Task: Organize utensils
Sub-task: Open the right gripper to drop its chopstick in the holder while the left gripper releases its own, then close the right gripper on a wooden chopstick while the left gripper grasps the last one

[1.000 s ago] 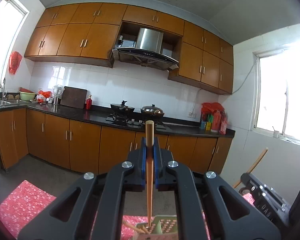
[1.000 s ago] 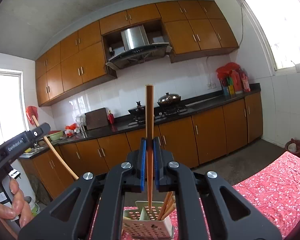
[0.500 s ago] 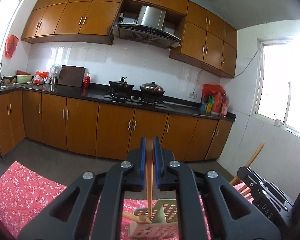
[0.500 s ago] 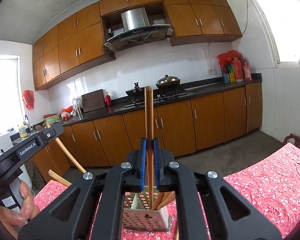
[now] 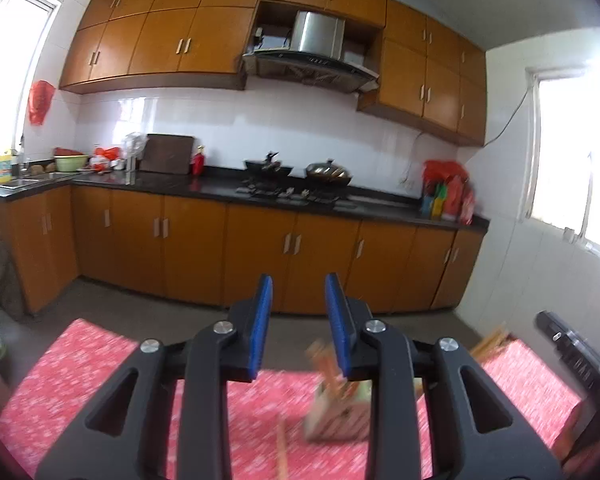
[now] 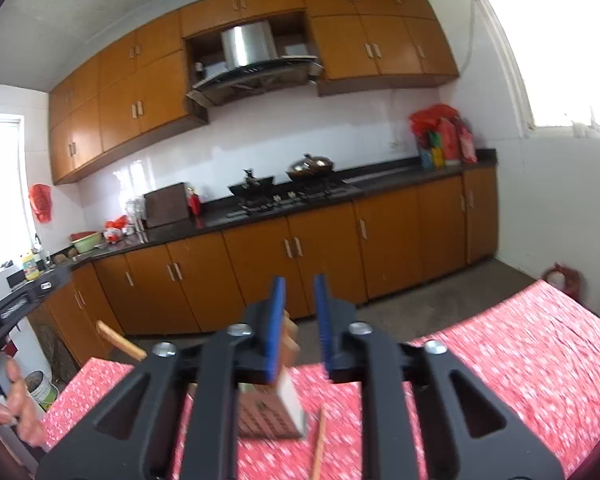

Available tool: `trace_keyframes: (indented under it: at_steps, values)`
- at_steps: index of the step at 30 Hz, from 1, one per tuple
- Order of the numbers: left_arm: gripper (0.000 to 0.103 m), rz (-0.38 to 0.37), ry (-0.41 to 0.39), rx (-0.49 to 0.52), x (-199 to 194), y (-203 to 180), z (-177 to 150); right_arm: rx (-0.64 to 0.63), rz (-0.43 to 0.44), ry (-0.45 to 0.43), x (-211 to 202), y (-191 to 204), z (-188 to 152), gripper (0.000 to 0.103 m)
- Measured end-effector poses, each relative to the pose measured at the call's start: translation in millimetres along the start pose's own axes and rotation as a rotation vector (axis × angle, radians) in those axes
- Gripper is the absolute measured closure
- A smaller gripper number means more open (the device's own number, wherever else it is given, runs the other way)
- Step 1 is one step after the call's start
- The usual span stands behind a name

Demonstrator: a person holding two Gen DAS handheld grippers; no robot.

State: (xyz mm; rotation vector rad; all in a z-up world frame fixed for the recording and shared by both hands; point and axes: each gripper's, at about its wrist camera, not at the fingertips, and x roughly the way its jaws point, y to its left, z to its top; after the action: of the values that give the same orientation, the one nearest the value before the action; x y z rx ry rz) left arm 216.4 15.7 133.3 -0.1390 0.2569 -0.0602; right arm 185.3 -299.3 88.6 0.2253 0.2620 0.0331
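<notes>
Left wrist view: left claw (image 5: 298,320) is spread and opening, blue pads apart, nothing between them. Below and just right of the gap, the perforated utensil holder (image 5: 338,416) stands on the red floral cloth of the surface (image 5: 80,380), blurred, with wooden chopsticks (image 5: 328,364) poking out of its top. One loose chopstick (image 5: 281,452) lies flat on the cloth just left of the holder. At the right edge, part of the other black tool (image 5: 572,352) shows, with a few wooden stick tips (image 5: 494,336) beside it. Background: orange kitchen cabinets (image 5: 260,252), dark countertop with stove and two pans, range hood above.

Right wrist view: right claw (image 6: 300,320) is also spread and opening, pads apart, with no stick pinched. The holder (image 6: 270,416) sits directly below the claw on the same cloth-covered surface (image 6: 520,360), smeared by motion, and looks tilted; chopstick tops (image 6: 290,336) stick up right against the left pad, can't tell whether they touch it. A single chopstick (image 6: 319,444) lies on the cloth just right of the holder. Another wooden stick (image 6: 120,342) angles up at left, beyond the claw's arm. At the lower left edge, a person's hand (image 6: 18,408) grips the other tool's handle.
</notes>
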Motion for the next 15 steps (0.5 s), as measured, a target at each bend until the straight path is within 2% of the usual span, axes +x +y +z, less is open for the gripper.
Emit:
trace_keyframes:
  at_steps: [3, 6, 7, 11, 15]
  values:
    - [0.072, 0.055, 0.059, 0.021, -14, 22, -34, -0.003, -0.061, 0.097, 4, -19, -28, 0.076]
    - [0.071, 0.102, 0.156, 0.044, -14, 41, -75, 0.000, -0.098, 0.264, 19, -36, -77, 0.076]
    - [0.071, 0.106, 0.211, 0.044, -12, 48, -94, 0.005, -0.095, 0.306, 22, -38, -89, 0.076]
    - [0.071, 0.108, 0.364, 0.004, -5, 69, -147, 0.032, 0.001, 0.472, 31, -29, -137, 0.076]
    - [0.071, 0.080, 0.430, -0.026, 0, 71, -172, 0.010, 0.080, 0.565, 40, -6, -166, 0.077]
